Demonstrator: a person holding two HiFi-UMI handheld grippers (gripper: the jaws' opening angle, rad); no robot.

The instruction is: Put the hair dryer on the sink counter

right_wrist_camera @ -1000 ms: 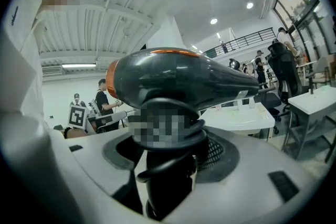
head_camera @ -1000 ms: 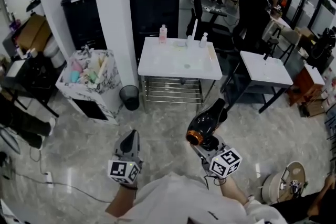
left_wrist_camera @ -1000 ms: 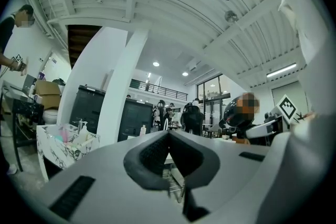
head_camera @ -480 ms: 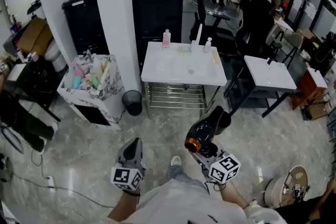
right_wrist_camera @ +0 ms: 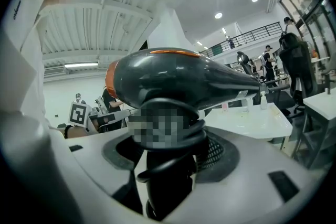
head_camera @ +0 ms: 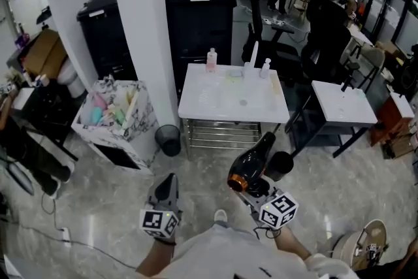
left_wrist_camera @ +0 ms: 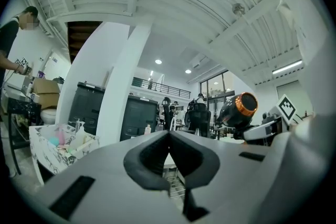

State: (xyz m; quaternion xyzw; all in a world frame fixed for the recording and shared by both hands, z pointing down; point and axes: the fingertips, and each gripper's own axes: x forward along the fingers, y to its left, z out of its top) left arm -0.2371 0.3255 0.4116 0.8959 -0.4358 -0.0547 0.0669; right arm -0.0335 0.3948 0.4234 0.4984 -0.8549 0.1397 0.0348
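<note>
A black hair dryer [head_camera: 251,166] with an orange ring at its rear is held up in the air by its handle, my right gripper [head_camera: 256,187] shut on it. The right gripper view shows the hair dryer [right_wrist_camera: 189,81] filling the middle, its cord coiled round the handle between the jaws. Its nozzle points toward the white sink counter [head_camera: 215,98], which stands a step or two ahead. My left gripper [head_camera: 164,187] hangs low at the left, shut, with nothing in it; the left gripper view shows its jaws meeting in the middle [left_wrist_camera: 169,136].
A pink bottle [head_camera: 211,60], a white faucet [head_camera: 253,54] and a small pump bottle [head_camera: 266,67] line the counter's far edge. A white pillar [head_camera: 140,29] and a marbled bin [head_camera: 111,114] stand left, a small black bin [head_camera: 168,138] below. A second white table [head_camera: 343,101] stands right.
The view has drawn closer to the sink counter. Both grippers keep their pose, and the hair dryer stays in the right one.
</note>
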